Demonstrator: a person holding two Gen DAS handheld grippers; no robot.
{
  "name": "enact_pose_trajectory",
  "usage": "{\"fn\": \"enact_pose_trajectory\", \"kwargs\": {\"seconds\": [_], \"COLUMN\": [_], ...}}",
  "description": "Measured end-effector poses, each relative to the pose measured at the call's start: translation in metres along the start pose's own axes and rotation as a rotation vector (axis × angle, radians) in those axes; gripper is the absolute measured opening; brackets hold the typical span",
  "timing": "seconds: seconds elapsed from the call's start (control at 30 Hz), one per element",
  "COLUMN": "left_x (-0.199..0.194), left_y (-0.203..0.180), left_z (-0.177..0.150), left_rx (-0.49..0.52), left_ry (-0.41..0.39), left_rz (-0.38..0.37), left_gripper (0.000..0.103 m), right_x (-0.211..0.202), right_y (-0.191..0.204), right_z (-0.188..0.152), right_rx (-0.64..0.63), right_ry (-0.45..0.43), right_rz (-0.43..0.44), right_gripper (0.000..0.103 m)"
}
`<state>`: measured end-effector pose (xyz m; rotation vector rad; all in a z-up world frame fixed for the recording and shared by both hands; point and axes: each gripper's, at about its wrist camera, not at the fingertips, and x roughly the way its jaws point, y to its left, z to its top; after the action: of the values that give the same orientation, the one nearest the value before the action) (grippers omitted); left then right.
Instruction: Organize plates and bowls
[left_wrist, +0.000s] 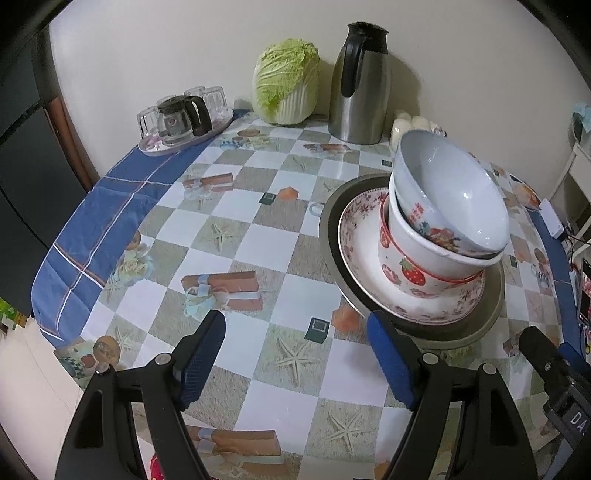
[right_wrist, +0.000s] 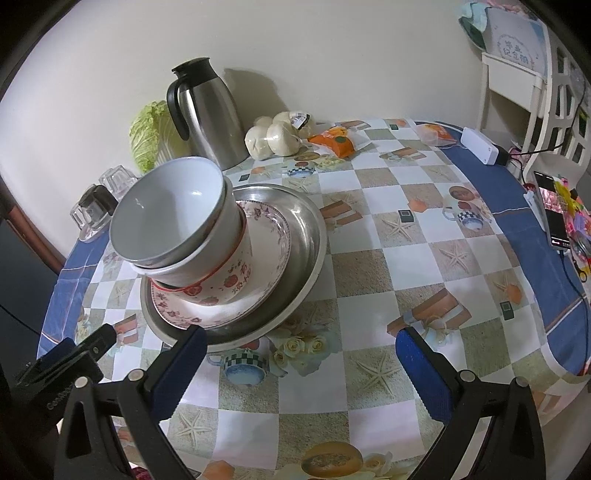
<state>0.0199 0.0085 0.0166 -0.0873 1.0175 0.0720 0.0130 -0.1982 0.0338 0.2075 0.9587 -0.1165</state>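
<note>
The stack of dishes is sitting on the table (left_wrist: 258, 229): a metal plate (left_wrist: 491, 314) at the bottom, a flowered plate (left_wrist: 364, 243) on it, then a strawberry bowl (left_wrist: 410, 266) holding a white bowl (left_wrist: 454, 195) that is tilting. The left gripper (left_wrist: 297, 332) is hovering with its jaws standing wide and holding nothing; the stack is lying just beyond its right finger. The right gripper (right_wrist: 301, 345) is likewise gaping and holding nothing, the stack lying at the far left by its left finger (right_wrist: 184, 354).
</note>
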Motion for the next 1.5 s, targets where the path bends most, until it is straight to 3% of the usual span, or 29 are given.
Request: {"fn": "enact_pose_trajectory", "kwargs": {"seconds": [0.43, 1.1, 1.5], "left_x": [0.021, 0.031, 0.045], "left_y": [0.001, 0.002, 0.003], "left_z": [-0.004, -0.001, -0.001], "left_rx": [-0.013, -0.024, -0.012], "left_ry": [0.100, 0.124, 0.145], "left_rz": [-0.012, -0.032, -0.003], "left_gripper": [0.080, 0.080, 0.080], "right_x": [0.003, 0.023, 0.042], "right_y": [0.004, 0.008, 0.014], "right_z": [-0.001, -0.003, -0.004], "right_rx": [-0.013, -0.032, -0.048], "right_ry": [0.013, 0.064, 0.100], "right_rz": [0.000, -0.013, -0.027], "right_gripper": [0.103, 0.103, 0.103]}}
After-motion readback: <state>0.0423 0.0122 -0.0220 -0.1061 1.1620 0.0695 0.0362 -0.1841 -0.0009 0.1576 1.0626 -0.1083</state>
